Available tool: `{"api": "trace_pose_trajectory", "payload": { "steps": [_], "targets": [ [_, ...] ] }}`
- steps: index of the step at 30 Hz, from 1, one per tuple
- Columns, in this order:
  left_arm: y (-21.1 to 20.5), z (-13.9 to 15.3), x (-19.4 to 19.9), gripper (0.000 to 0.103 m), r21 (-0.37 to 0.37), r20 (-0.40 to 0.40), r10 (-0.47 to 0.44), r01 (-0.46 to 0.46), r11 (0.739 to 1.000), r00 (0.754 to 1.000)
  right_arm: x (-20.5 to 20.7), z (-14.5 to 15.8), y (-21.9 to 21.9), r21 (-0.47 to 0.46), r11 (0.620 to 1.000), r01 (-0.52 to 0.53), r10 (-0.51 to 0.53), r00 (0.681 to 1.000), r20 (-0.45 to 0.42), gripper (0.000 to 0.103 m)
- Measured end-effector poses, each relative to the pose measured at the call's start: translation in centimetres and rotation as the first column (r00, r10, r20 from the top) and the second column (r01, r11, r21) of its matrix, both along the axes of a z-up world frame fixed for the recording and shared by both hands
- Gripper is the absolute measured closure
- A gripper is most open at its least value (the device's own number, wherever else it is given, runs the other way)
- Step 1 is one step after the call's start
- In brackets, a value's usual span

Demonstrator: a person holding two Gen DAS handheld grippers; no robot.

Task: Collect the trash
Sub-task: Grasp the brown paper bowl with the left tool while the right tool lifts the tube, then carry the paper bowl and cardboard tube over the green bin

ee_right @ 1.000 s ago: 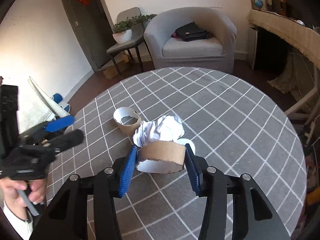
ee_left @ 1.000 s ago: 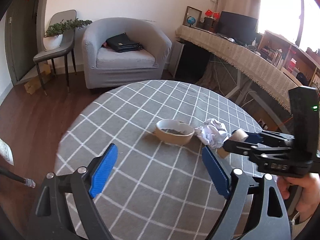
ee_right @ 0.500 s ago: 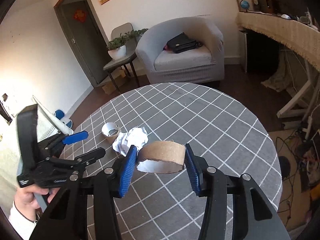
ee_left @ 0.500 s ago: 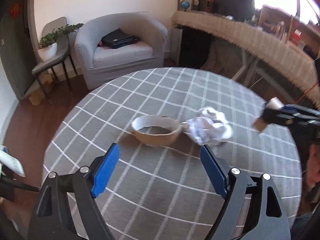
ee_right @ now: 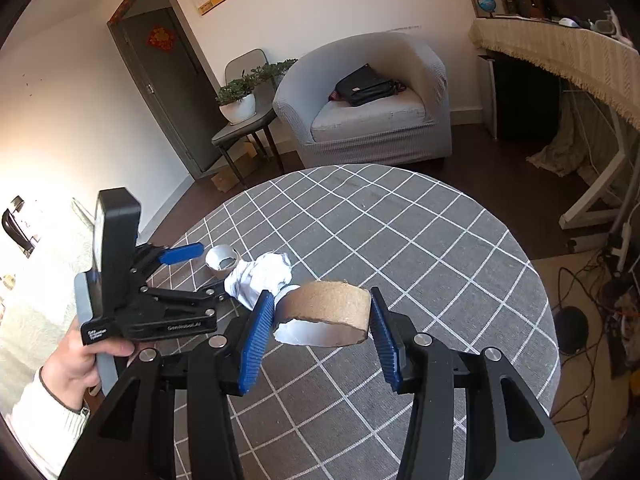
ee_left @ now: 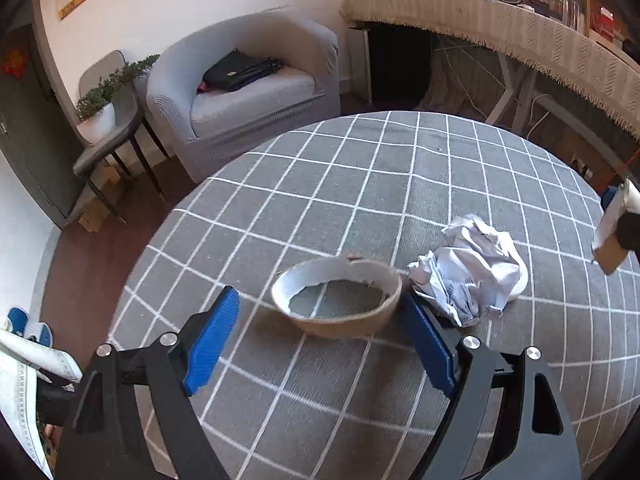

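Left hand-held gripper wide open, brown cardboard tape ring w/ white lining on grey checked surface betw pads, hole up; crumpled white paper just right; right hand-held gripper clamping second cardboard ring aloft

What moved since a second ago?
The right gripper lifted its cardboard ring up off the table. The open left gripper closed in around the other ring, not yet gripping. The crumpled paper stayed put.
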State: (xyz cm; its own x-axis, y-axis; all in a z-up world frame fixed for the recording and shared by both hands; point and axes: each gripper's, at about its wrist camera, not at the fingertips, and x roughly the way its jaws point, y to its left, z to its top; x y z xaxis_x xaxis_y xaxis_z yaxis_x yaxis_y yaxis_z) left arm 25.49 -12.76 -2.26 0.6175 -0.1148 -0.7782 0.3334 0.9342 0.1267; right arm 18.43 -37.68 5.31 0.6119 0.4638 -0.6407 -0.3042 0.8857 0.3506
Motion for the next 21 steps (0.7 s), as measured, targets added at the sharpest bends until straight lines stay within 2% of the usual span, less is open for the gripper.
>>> {"api": "trace_pose_trajectory", "payload": {
  "steps": [2,4,6,15,21],
  "targets": [
    [0.0,-0.1,0.5,0.018,-0.030,-0.010,-0.009,0.009,0.999,1.000,-0.1,0.0,-0.1,0.003,1.000,0.004,-0.004,1.000,-0.001,0.054],
    [0.2,-0.3,1.1,0.026,-0.068,-0.024,-0.012,0.010,0.998,1.000,0.0,0.0,-0.2,0.006,1.000,0.008,-0.008,1.000,-0.004,0.054],
    [0.5,-0.3,1.4,0.039,-0.119,-0.040,-0.002,-0.002,0.993,0.999,-0.1,0.1,-0.1,-0.001,1.000,0.007,-0.007,1.000,0.001,0.054],
    [1.9,0.3,-1.5,0.040,-0.167,-0.004,0.072,-0.071,0.983,0.997,-1.7,-0.4,1.3,-0.037,0.999,-0.014,0.014,1.000,-0.007,0.054],
    [4.4,1.2,-5.2,0.040,-0.271,-0.015,0.125,-0.125,0.954,0.992,-4.2,-0.8,2.9,-0.050,0.998,-0.028,0.028,1.000,-0.005,0.054]
  ]
}}
